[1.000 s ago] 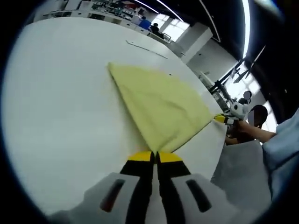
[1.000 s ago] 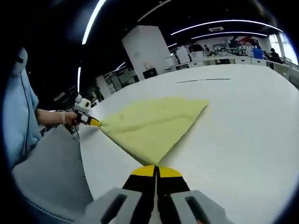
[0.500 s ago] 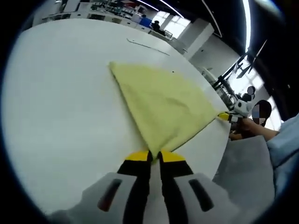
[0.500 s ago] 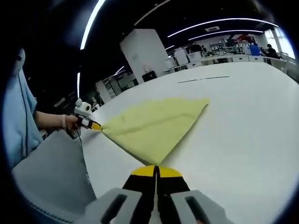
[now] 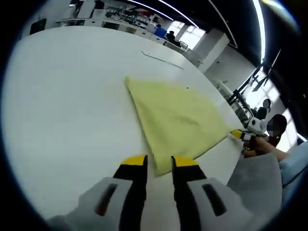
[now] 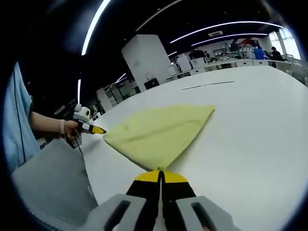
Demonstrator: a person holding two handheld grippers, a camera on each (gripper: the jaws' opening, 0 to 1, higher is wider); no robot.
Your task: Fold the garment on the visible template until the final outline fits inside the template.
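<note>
Garment point(image 5: 179, 122): the yellow cloth lies flat on the white tabletop point(image 5: 62, 101) as a folded triangle, one corner pointing toward each of my hands and the third lying far out across the surface. My left gripper point(image 5: 158, 162) stands with its yellow-tipped jaws parted and the near corner of the cloth between them but loose, so I judge that corner is lying free on the tabletop and nothing is tugging the fold out of shape on that side. My right gripper point(image 6: 160, 175) has its jaws pressed together on the corner nearest to it, pinning that point so the layers keep their edge. In the right gripper view the left gripper sits at the far left corner of the garment point(image 6: 156, 134), just beside it. A thin dark line point(image 5: 162, 56) on the tabletop beyond the cloth may belong to the template; I cannot tell whether the outline fits inside it.
</note>
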